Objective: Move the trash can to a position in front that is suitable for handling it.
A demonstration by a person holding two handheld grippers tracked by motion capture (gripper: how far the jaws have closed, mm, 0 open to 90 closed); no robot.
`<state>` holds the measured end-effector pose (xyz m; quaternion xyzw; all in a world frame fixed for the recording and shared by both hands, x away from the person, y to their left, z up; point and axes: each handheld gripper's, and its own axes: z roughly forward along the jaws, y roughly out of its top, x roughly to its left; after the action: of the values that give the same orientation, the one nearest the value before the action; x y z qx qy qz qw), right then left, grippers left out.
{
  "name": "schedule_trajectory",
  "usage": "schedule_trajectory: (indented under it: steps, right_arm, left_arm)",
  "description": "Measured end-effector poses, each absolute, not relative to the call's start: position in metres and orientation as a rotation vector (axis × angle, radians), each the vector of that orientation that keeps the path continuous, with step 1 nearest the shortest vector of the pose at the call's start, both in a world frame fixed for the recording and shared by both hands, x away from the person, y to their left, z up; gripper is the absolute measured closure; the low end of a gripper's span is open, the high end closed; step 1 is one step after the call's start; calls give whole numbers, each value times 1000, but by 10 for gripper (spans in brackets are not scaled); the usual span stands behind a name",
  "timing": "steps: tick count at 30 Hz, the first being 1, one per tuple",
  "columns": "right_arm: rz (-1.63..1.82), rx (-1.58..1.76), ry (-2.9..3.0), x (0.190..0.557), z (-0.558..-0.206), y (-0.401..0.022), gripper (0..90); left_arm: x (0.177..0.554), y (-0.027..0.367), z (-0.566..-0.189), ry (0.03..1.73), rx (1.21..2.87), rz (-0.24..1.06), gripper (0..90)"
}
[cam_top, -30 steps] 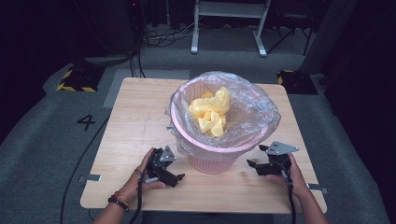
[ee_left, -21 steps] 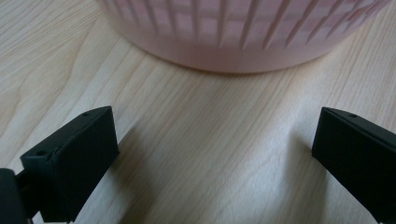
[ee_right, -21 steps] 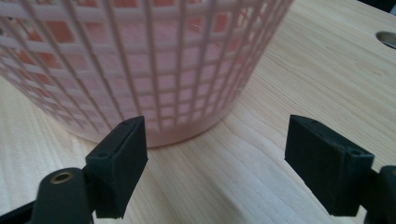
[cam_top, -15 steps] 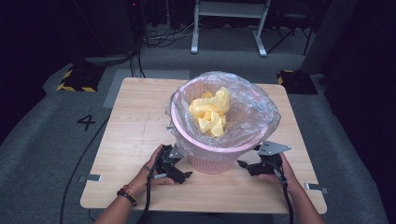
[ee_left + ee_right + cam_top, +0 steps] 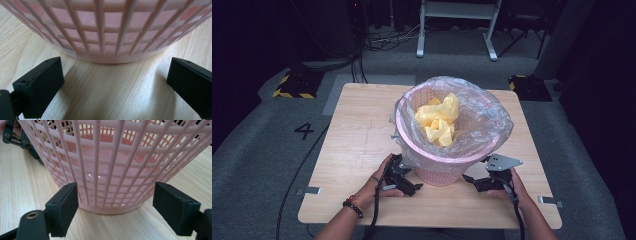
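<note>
looking down from the high view, the pink lattice basket (image 5: 439, 167) lined with a clear plastic bag (image 5: 482, 122) stands mid-table near the front edge, crumpled yellow paper (image 5: 438, 120) inside; it likely handles light, the bag slippery. the wooden table (image 5: 357, 135) leaves room each side.

left gripper (image 5: 112, 85) view: jaws spread, holding nothing, just short of the basket's foot.

right gripper (image 5: 115, 206) view: jaws apart, flanking the stiff base, the likeliest hold.

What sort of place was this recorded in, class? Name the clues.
Probably a recording lab or studio: a lone wooden table on grey carpet with a floor marking "4", hazard-striped blocks, and trailing cables.
</note>
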<state>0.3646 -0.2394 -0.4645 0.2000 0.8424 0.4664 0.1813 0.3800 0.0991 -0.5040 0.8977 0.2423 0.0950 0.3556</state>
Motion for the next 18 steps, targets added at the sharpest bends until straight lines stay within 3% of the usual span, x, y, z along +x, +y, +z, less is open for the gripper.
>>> schedule_trajectory:
  steps: [13,18]
  right_arm:
    - [1310,610,2374,368,-469,-247,220]
    - [1296,612,2375,367,-471,-248,184]
  left_arm:
    - [386,85,-503,627,2309,238,39]
    - [388,80,-503,617,2317,255,44]
